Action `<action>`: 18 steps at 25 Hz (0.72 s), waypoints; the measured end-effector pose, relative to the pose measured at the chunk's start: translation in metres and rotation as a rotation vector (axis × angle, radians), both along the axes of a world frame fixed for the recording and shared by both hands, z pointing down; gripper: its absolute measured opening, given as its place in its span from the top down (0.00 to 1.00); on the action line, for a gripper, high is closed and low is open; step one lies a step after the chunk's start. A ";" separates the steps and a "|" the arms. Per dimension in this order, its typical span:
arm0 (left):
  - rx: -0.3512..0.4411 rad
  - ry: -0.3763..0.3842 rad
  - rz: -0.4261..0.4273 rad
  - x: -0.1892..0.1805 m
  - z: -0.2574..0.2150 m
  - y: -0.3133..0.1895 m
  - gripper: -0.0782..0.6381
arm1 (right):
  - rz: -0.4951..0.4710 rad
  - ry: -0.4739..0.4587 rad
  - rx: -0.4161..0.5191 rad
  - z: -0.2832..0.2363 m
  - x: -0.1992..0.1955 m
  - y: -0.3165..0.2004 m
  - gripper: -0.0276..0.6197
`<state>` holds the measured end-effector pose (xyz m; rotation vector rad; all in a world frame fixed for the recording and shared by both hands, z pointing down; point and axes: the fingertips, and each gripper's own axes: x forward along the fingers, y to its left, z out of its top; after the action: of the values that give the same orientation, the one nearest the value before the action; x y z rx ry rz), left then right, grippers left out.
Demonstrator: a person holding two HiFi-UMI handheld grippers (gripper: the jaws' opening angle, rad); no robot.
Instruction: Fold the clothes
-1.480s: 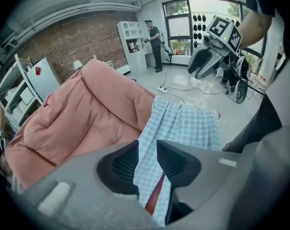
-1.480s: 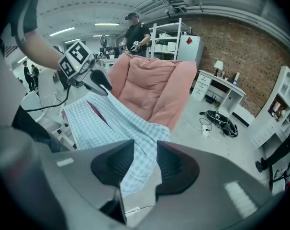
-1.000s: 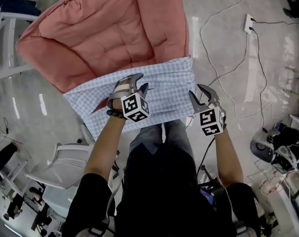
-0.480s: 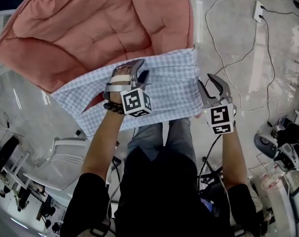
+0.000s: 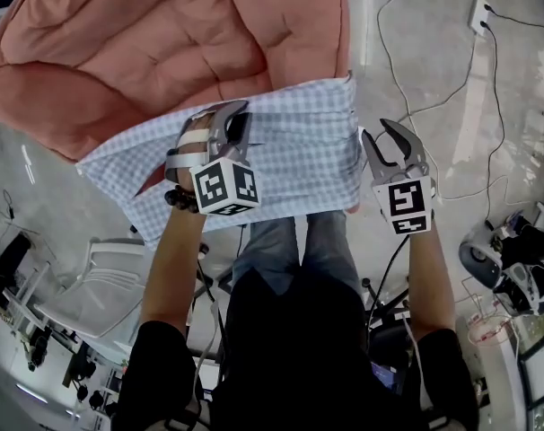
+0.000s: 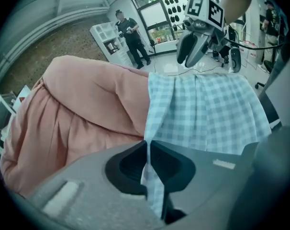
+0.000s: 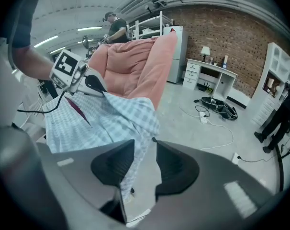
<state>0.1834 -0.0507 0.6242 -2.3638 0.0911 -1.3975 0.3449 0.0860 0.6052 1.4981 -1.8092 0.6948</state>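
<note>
A blue checked shirt (image 5: pixel 290 160) lies spread over the near edge of a pink quilted cover (image 5: pixel 182 43). My left gripper (image 5: pixel 234 122) is over the shirt's left half. In the left gripper view its jaws have just closed, and the gripper (image 6: pixel 147 145) pinches a fold of the checked cloth (image 6: pixel 207 109). My right gripper (image 5: pixel 376 131) hovers at the shirt's right edge. In the right gripper view that gripper (image 7: pixel 145 145) stands open; the hanging shirt edge (image 7: pixel 106 123) brushes its left pad and floor shows through the gap.
Cables (image 5: pixel 451 106) and a power strip (image 5: pixel 480 12) lie on the floor to the right. A white frame (image 5: pixel 92 285) stands at lower left, with equipment (image 5: pixel 514 268) at far right. A person (image 6: pixel 128 28) stands in the background. A white desk (image 7: pixel 212 71) sits by a brick wall.
The left gripper has slid left over the shirt and its jaws have shut on the cloth. The right gripper has sunk a little beside the shirt's right edge, still open.
</note>
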 end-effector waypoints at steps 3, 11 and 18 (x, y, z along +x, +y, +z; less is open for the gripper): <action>-0.008 0.023 -0.041 -0.001 -0.020 -0.009 0.85 | -0.041 0.017 0.016 -0.003 0.002 -0.012 0.73; -0.006 0.021 -0.072 0.007 -0.047 -0.019 0.86 | -0.188 0.148 -0.026 0.024 0.016 -0.033 0.73; -0.058 0.019 -0.092 0.002 -0.057 -0.026 0.85 | -0.400 0.300 -0.082 0.068 0.016 -0.049 0.72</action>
<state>0.1853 -0.0770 0.5676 -2.4492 0.1689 -1.4383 0.3614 0.0372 0.6727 1.0737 -1.7485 0.3229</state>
